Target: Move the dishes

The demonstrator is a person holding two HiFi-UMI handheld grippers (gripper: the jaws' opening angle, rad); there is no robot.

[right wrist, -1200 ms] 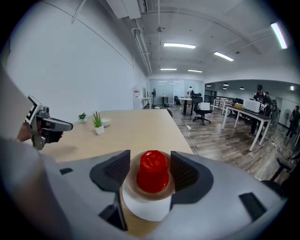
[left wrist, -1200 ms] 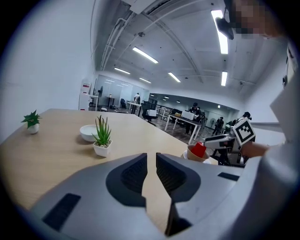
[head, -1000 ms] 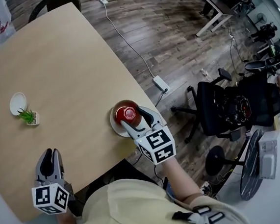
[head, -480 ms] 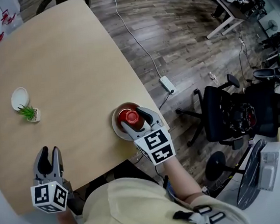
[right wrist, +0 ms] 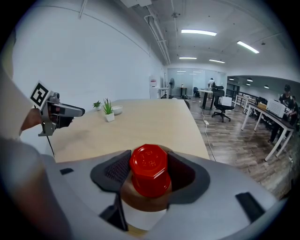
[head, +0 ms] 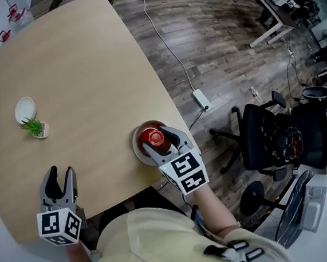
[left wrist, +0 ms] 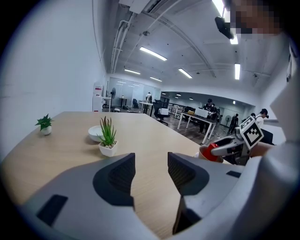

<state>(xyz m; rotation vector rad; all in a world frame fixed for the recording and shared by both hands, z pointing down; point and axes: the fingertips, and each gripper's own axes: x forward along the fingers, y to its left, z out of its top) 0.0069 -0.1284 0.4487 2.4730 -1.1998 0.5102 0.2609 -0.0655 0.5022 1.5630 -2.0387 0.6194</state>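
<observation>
Right gripper (head: 154, 139): jaws wide, just closing, straddled red-capped bottle (right wrist: 149, 168) standing in white dish (head: 135, 145) at table (head: 78, 78) edge; pad contact unconfirmed | Left gripper (head: 61, 172): jaws just opening, empty, above table | Second dish (head: 24, 109): sat beside potted plant (head: 35, 127)
</observation>
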